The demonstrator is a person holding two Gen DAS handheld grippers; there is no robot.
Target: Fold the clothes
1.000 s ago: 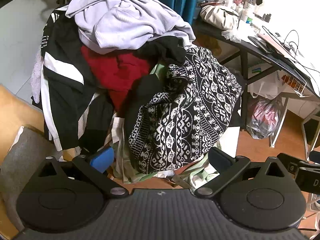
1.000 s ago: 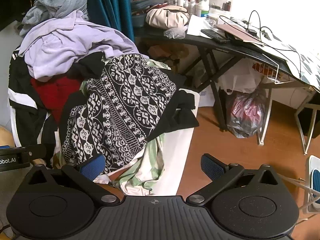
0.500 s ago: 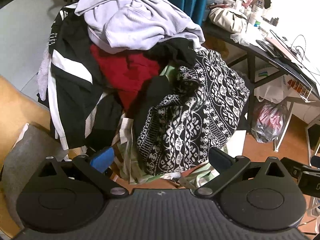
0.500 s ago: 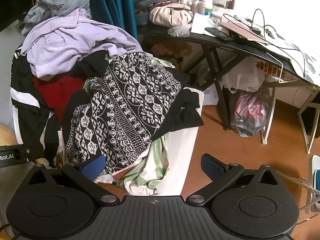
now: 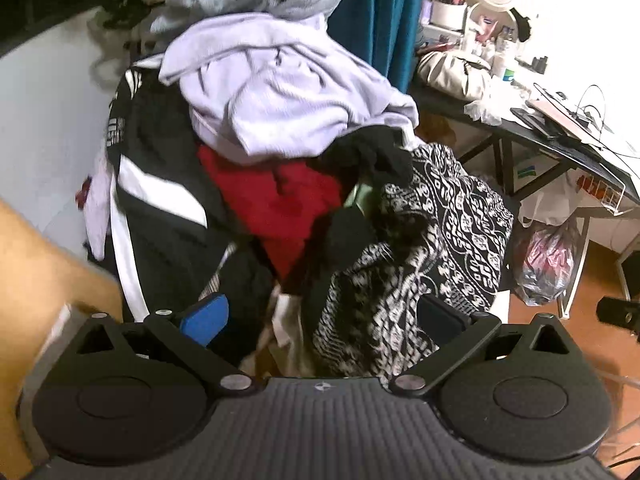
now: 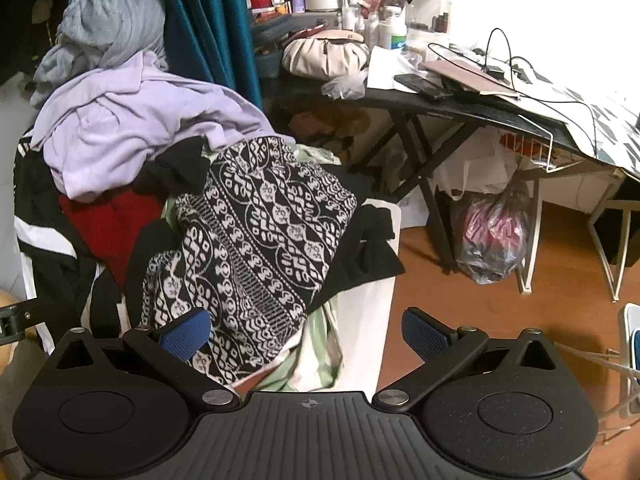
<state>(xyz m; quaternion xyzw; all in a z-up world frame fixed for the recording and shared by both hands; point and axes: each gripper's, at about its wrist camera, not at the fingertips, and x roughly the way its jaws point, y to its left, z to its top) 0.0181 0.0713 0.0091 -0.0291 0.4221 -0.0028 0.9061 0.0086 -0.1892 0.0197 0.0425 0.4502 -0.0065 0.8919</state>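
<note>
Clothes lie heaped in a tall pile ahead of both grippers. On top sits a lilac sweatshirt (image 5: 280, 96), with a grey garment (image 6: 112, 20) bunched above it near the teal curtain (image 6: 208, 20). Under the lilac one shows a red garment (image 5: 276, 200), and to its left hangs a black jacket with white stripes (image 5: 160, 192). A black-and-white patterned top (image 6: 272, 232) drapes down the front right of the heap, over a pale green striped cloth (image 6: 324, 336).

The left gripper (image 5: 320, 316) has its jaws spread wide and empty, with the lower edge of the patterned top between them. The right gripper (image 6: 304, 334) is likewise wide apart and holds nothing. To the right stands a cluttered black desk (image 6: 440, 108), with a plastic bag (image 6: 492, 236) on the wooden floor (image 6: 500, 312) beneath it.
</note>
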